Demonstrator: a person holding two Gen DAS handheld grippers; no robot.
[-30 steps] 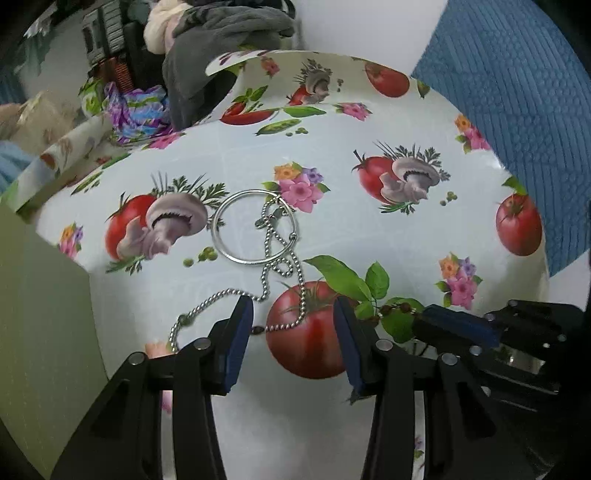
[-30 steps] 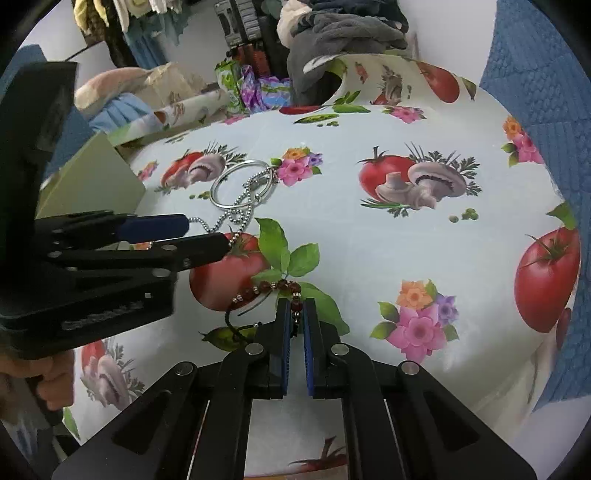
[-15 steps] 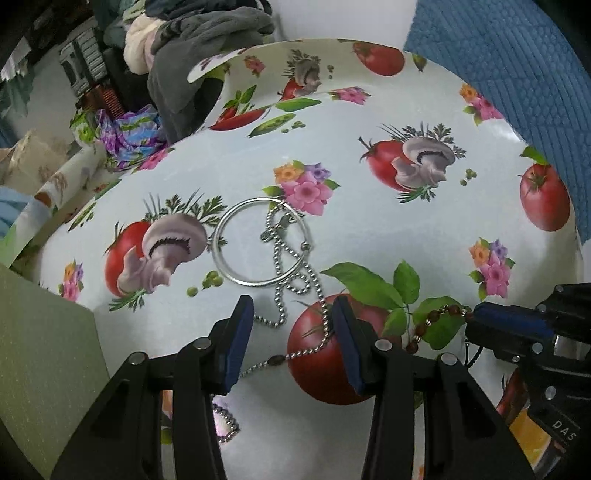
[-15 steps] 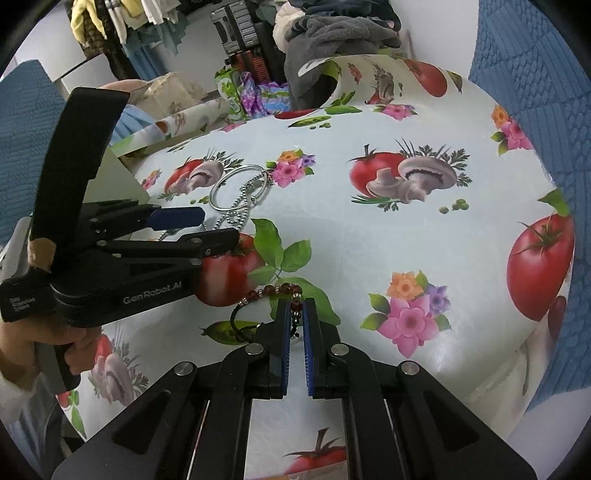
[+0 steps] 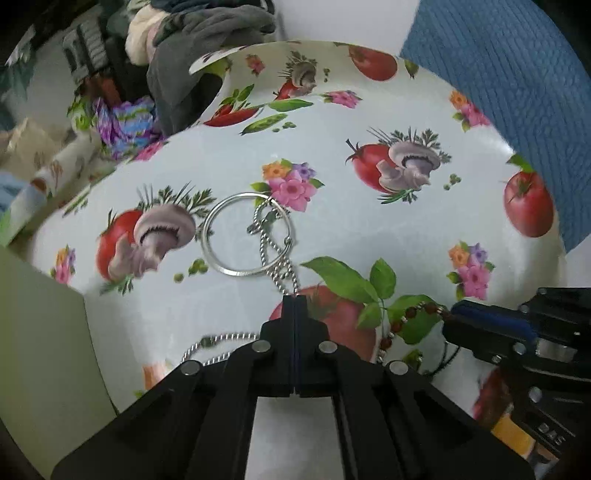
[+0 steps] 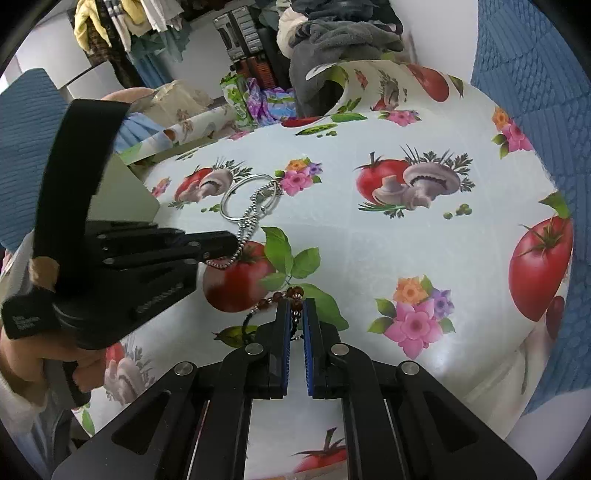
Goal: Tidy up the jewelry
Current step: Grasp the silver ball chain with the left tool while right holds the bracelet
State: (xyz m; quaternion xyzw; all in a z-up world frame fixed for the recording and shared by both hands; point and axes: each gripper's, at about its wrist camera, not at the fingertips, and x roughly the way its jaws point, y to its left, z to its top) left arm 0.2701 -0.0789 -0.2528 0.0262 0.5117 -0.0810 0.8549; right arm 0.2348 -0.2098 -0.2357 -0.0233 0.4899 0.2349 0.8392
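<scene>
Both hand-held grippers are pinching jewelry: the left hand-held gripper [image 5: 294,301] is pressed together on the silver ball chain [image 5: 275,254], and the right hand-held gripper [image 6: 294,306] grips the brown bead bracelet [image 6: 286,295] on its dark cord, its blue pads a bead's width apart.

The main risk, as I judge it, is tangling. The chain's fine metal links are looped across the thin steel ring [image 5: 247,234] just beyond, so lifting could drag the ring along or knot the strand. Round, hard beads may roll out of the right grip, and the slack cord could snag.

Below lies the glossy, slick vinyl-covered surface [image 6: 461,258], printed with tomatoes and mushrooms. A pale green box [image 5: 40,332] stands at the left. Farther off, soft clothes [image 6: 343,33] are heaped.
</scene>
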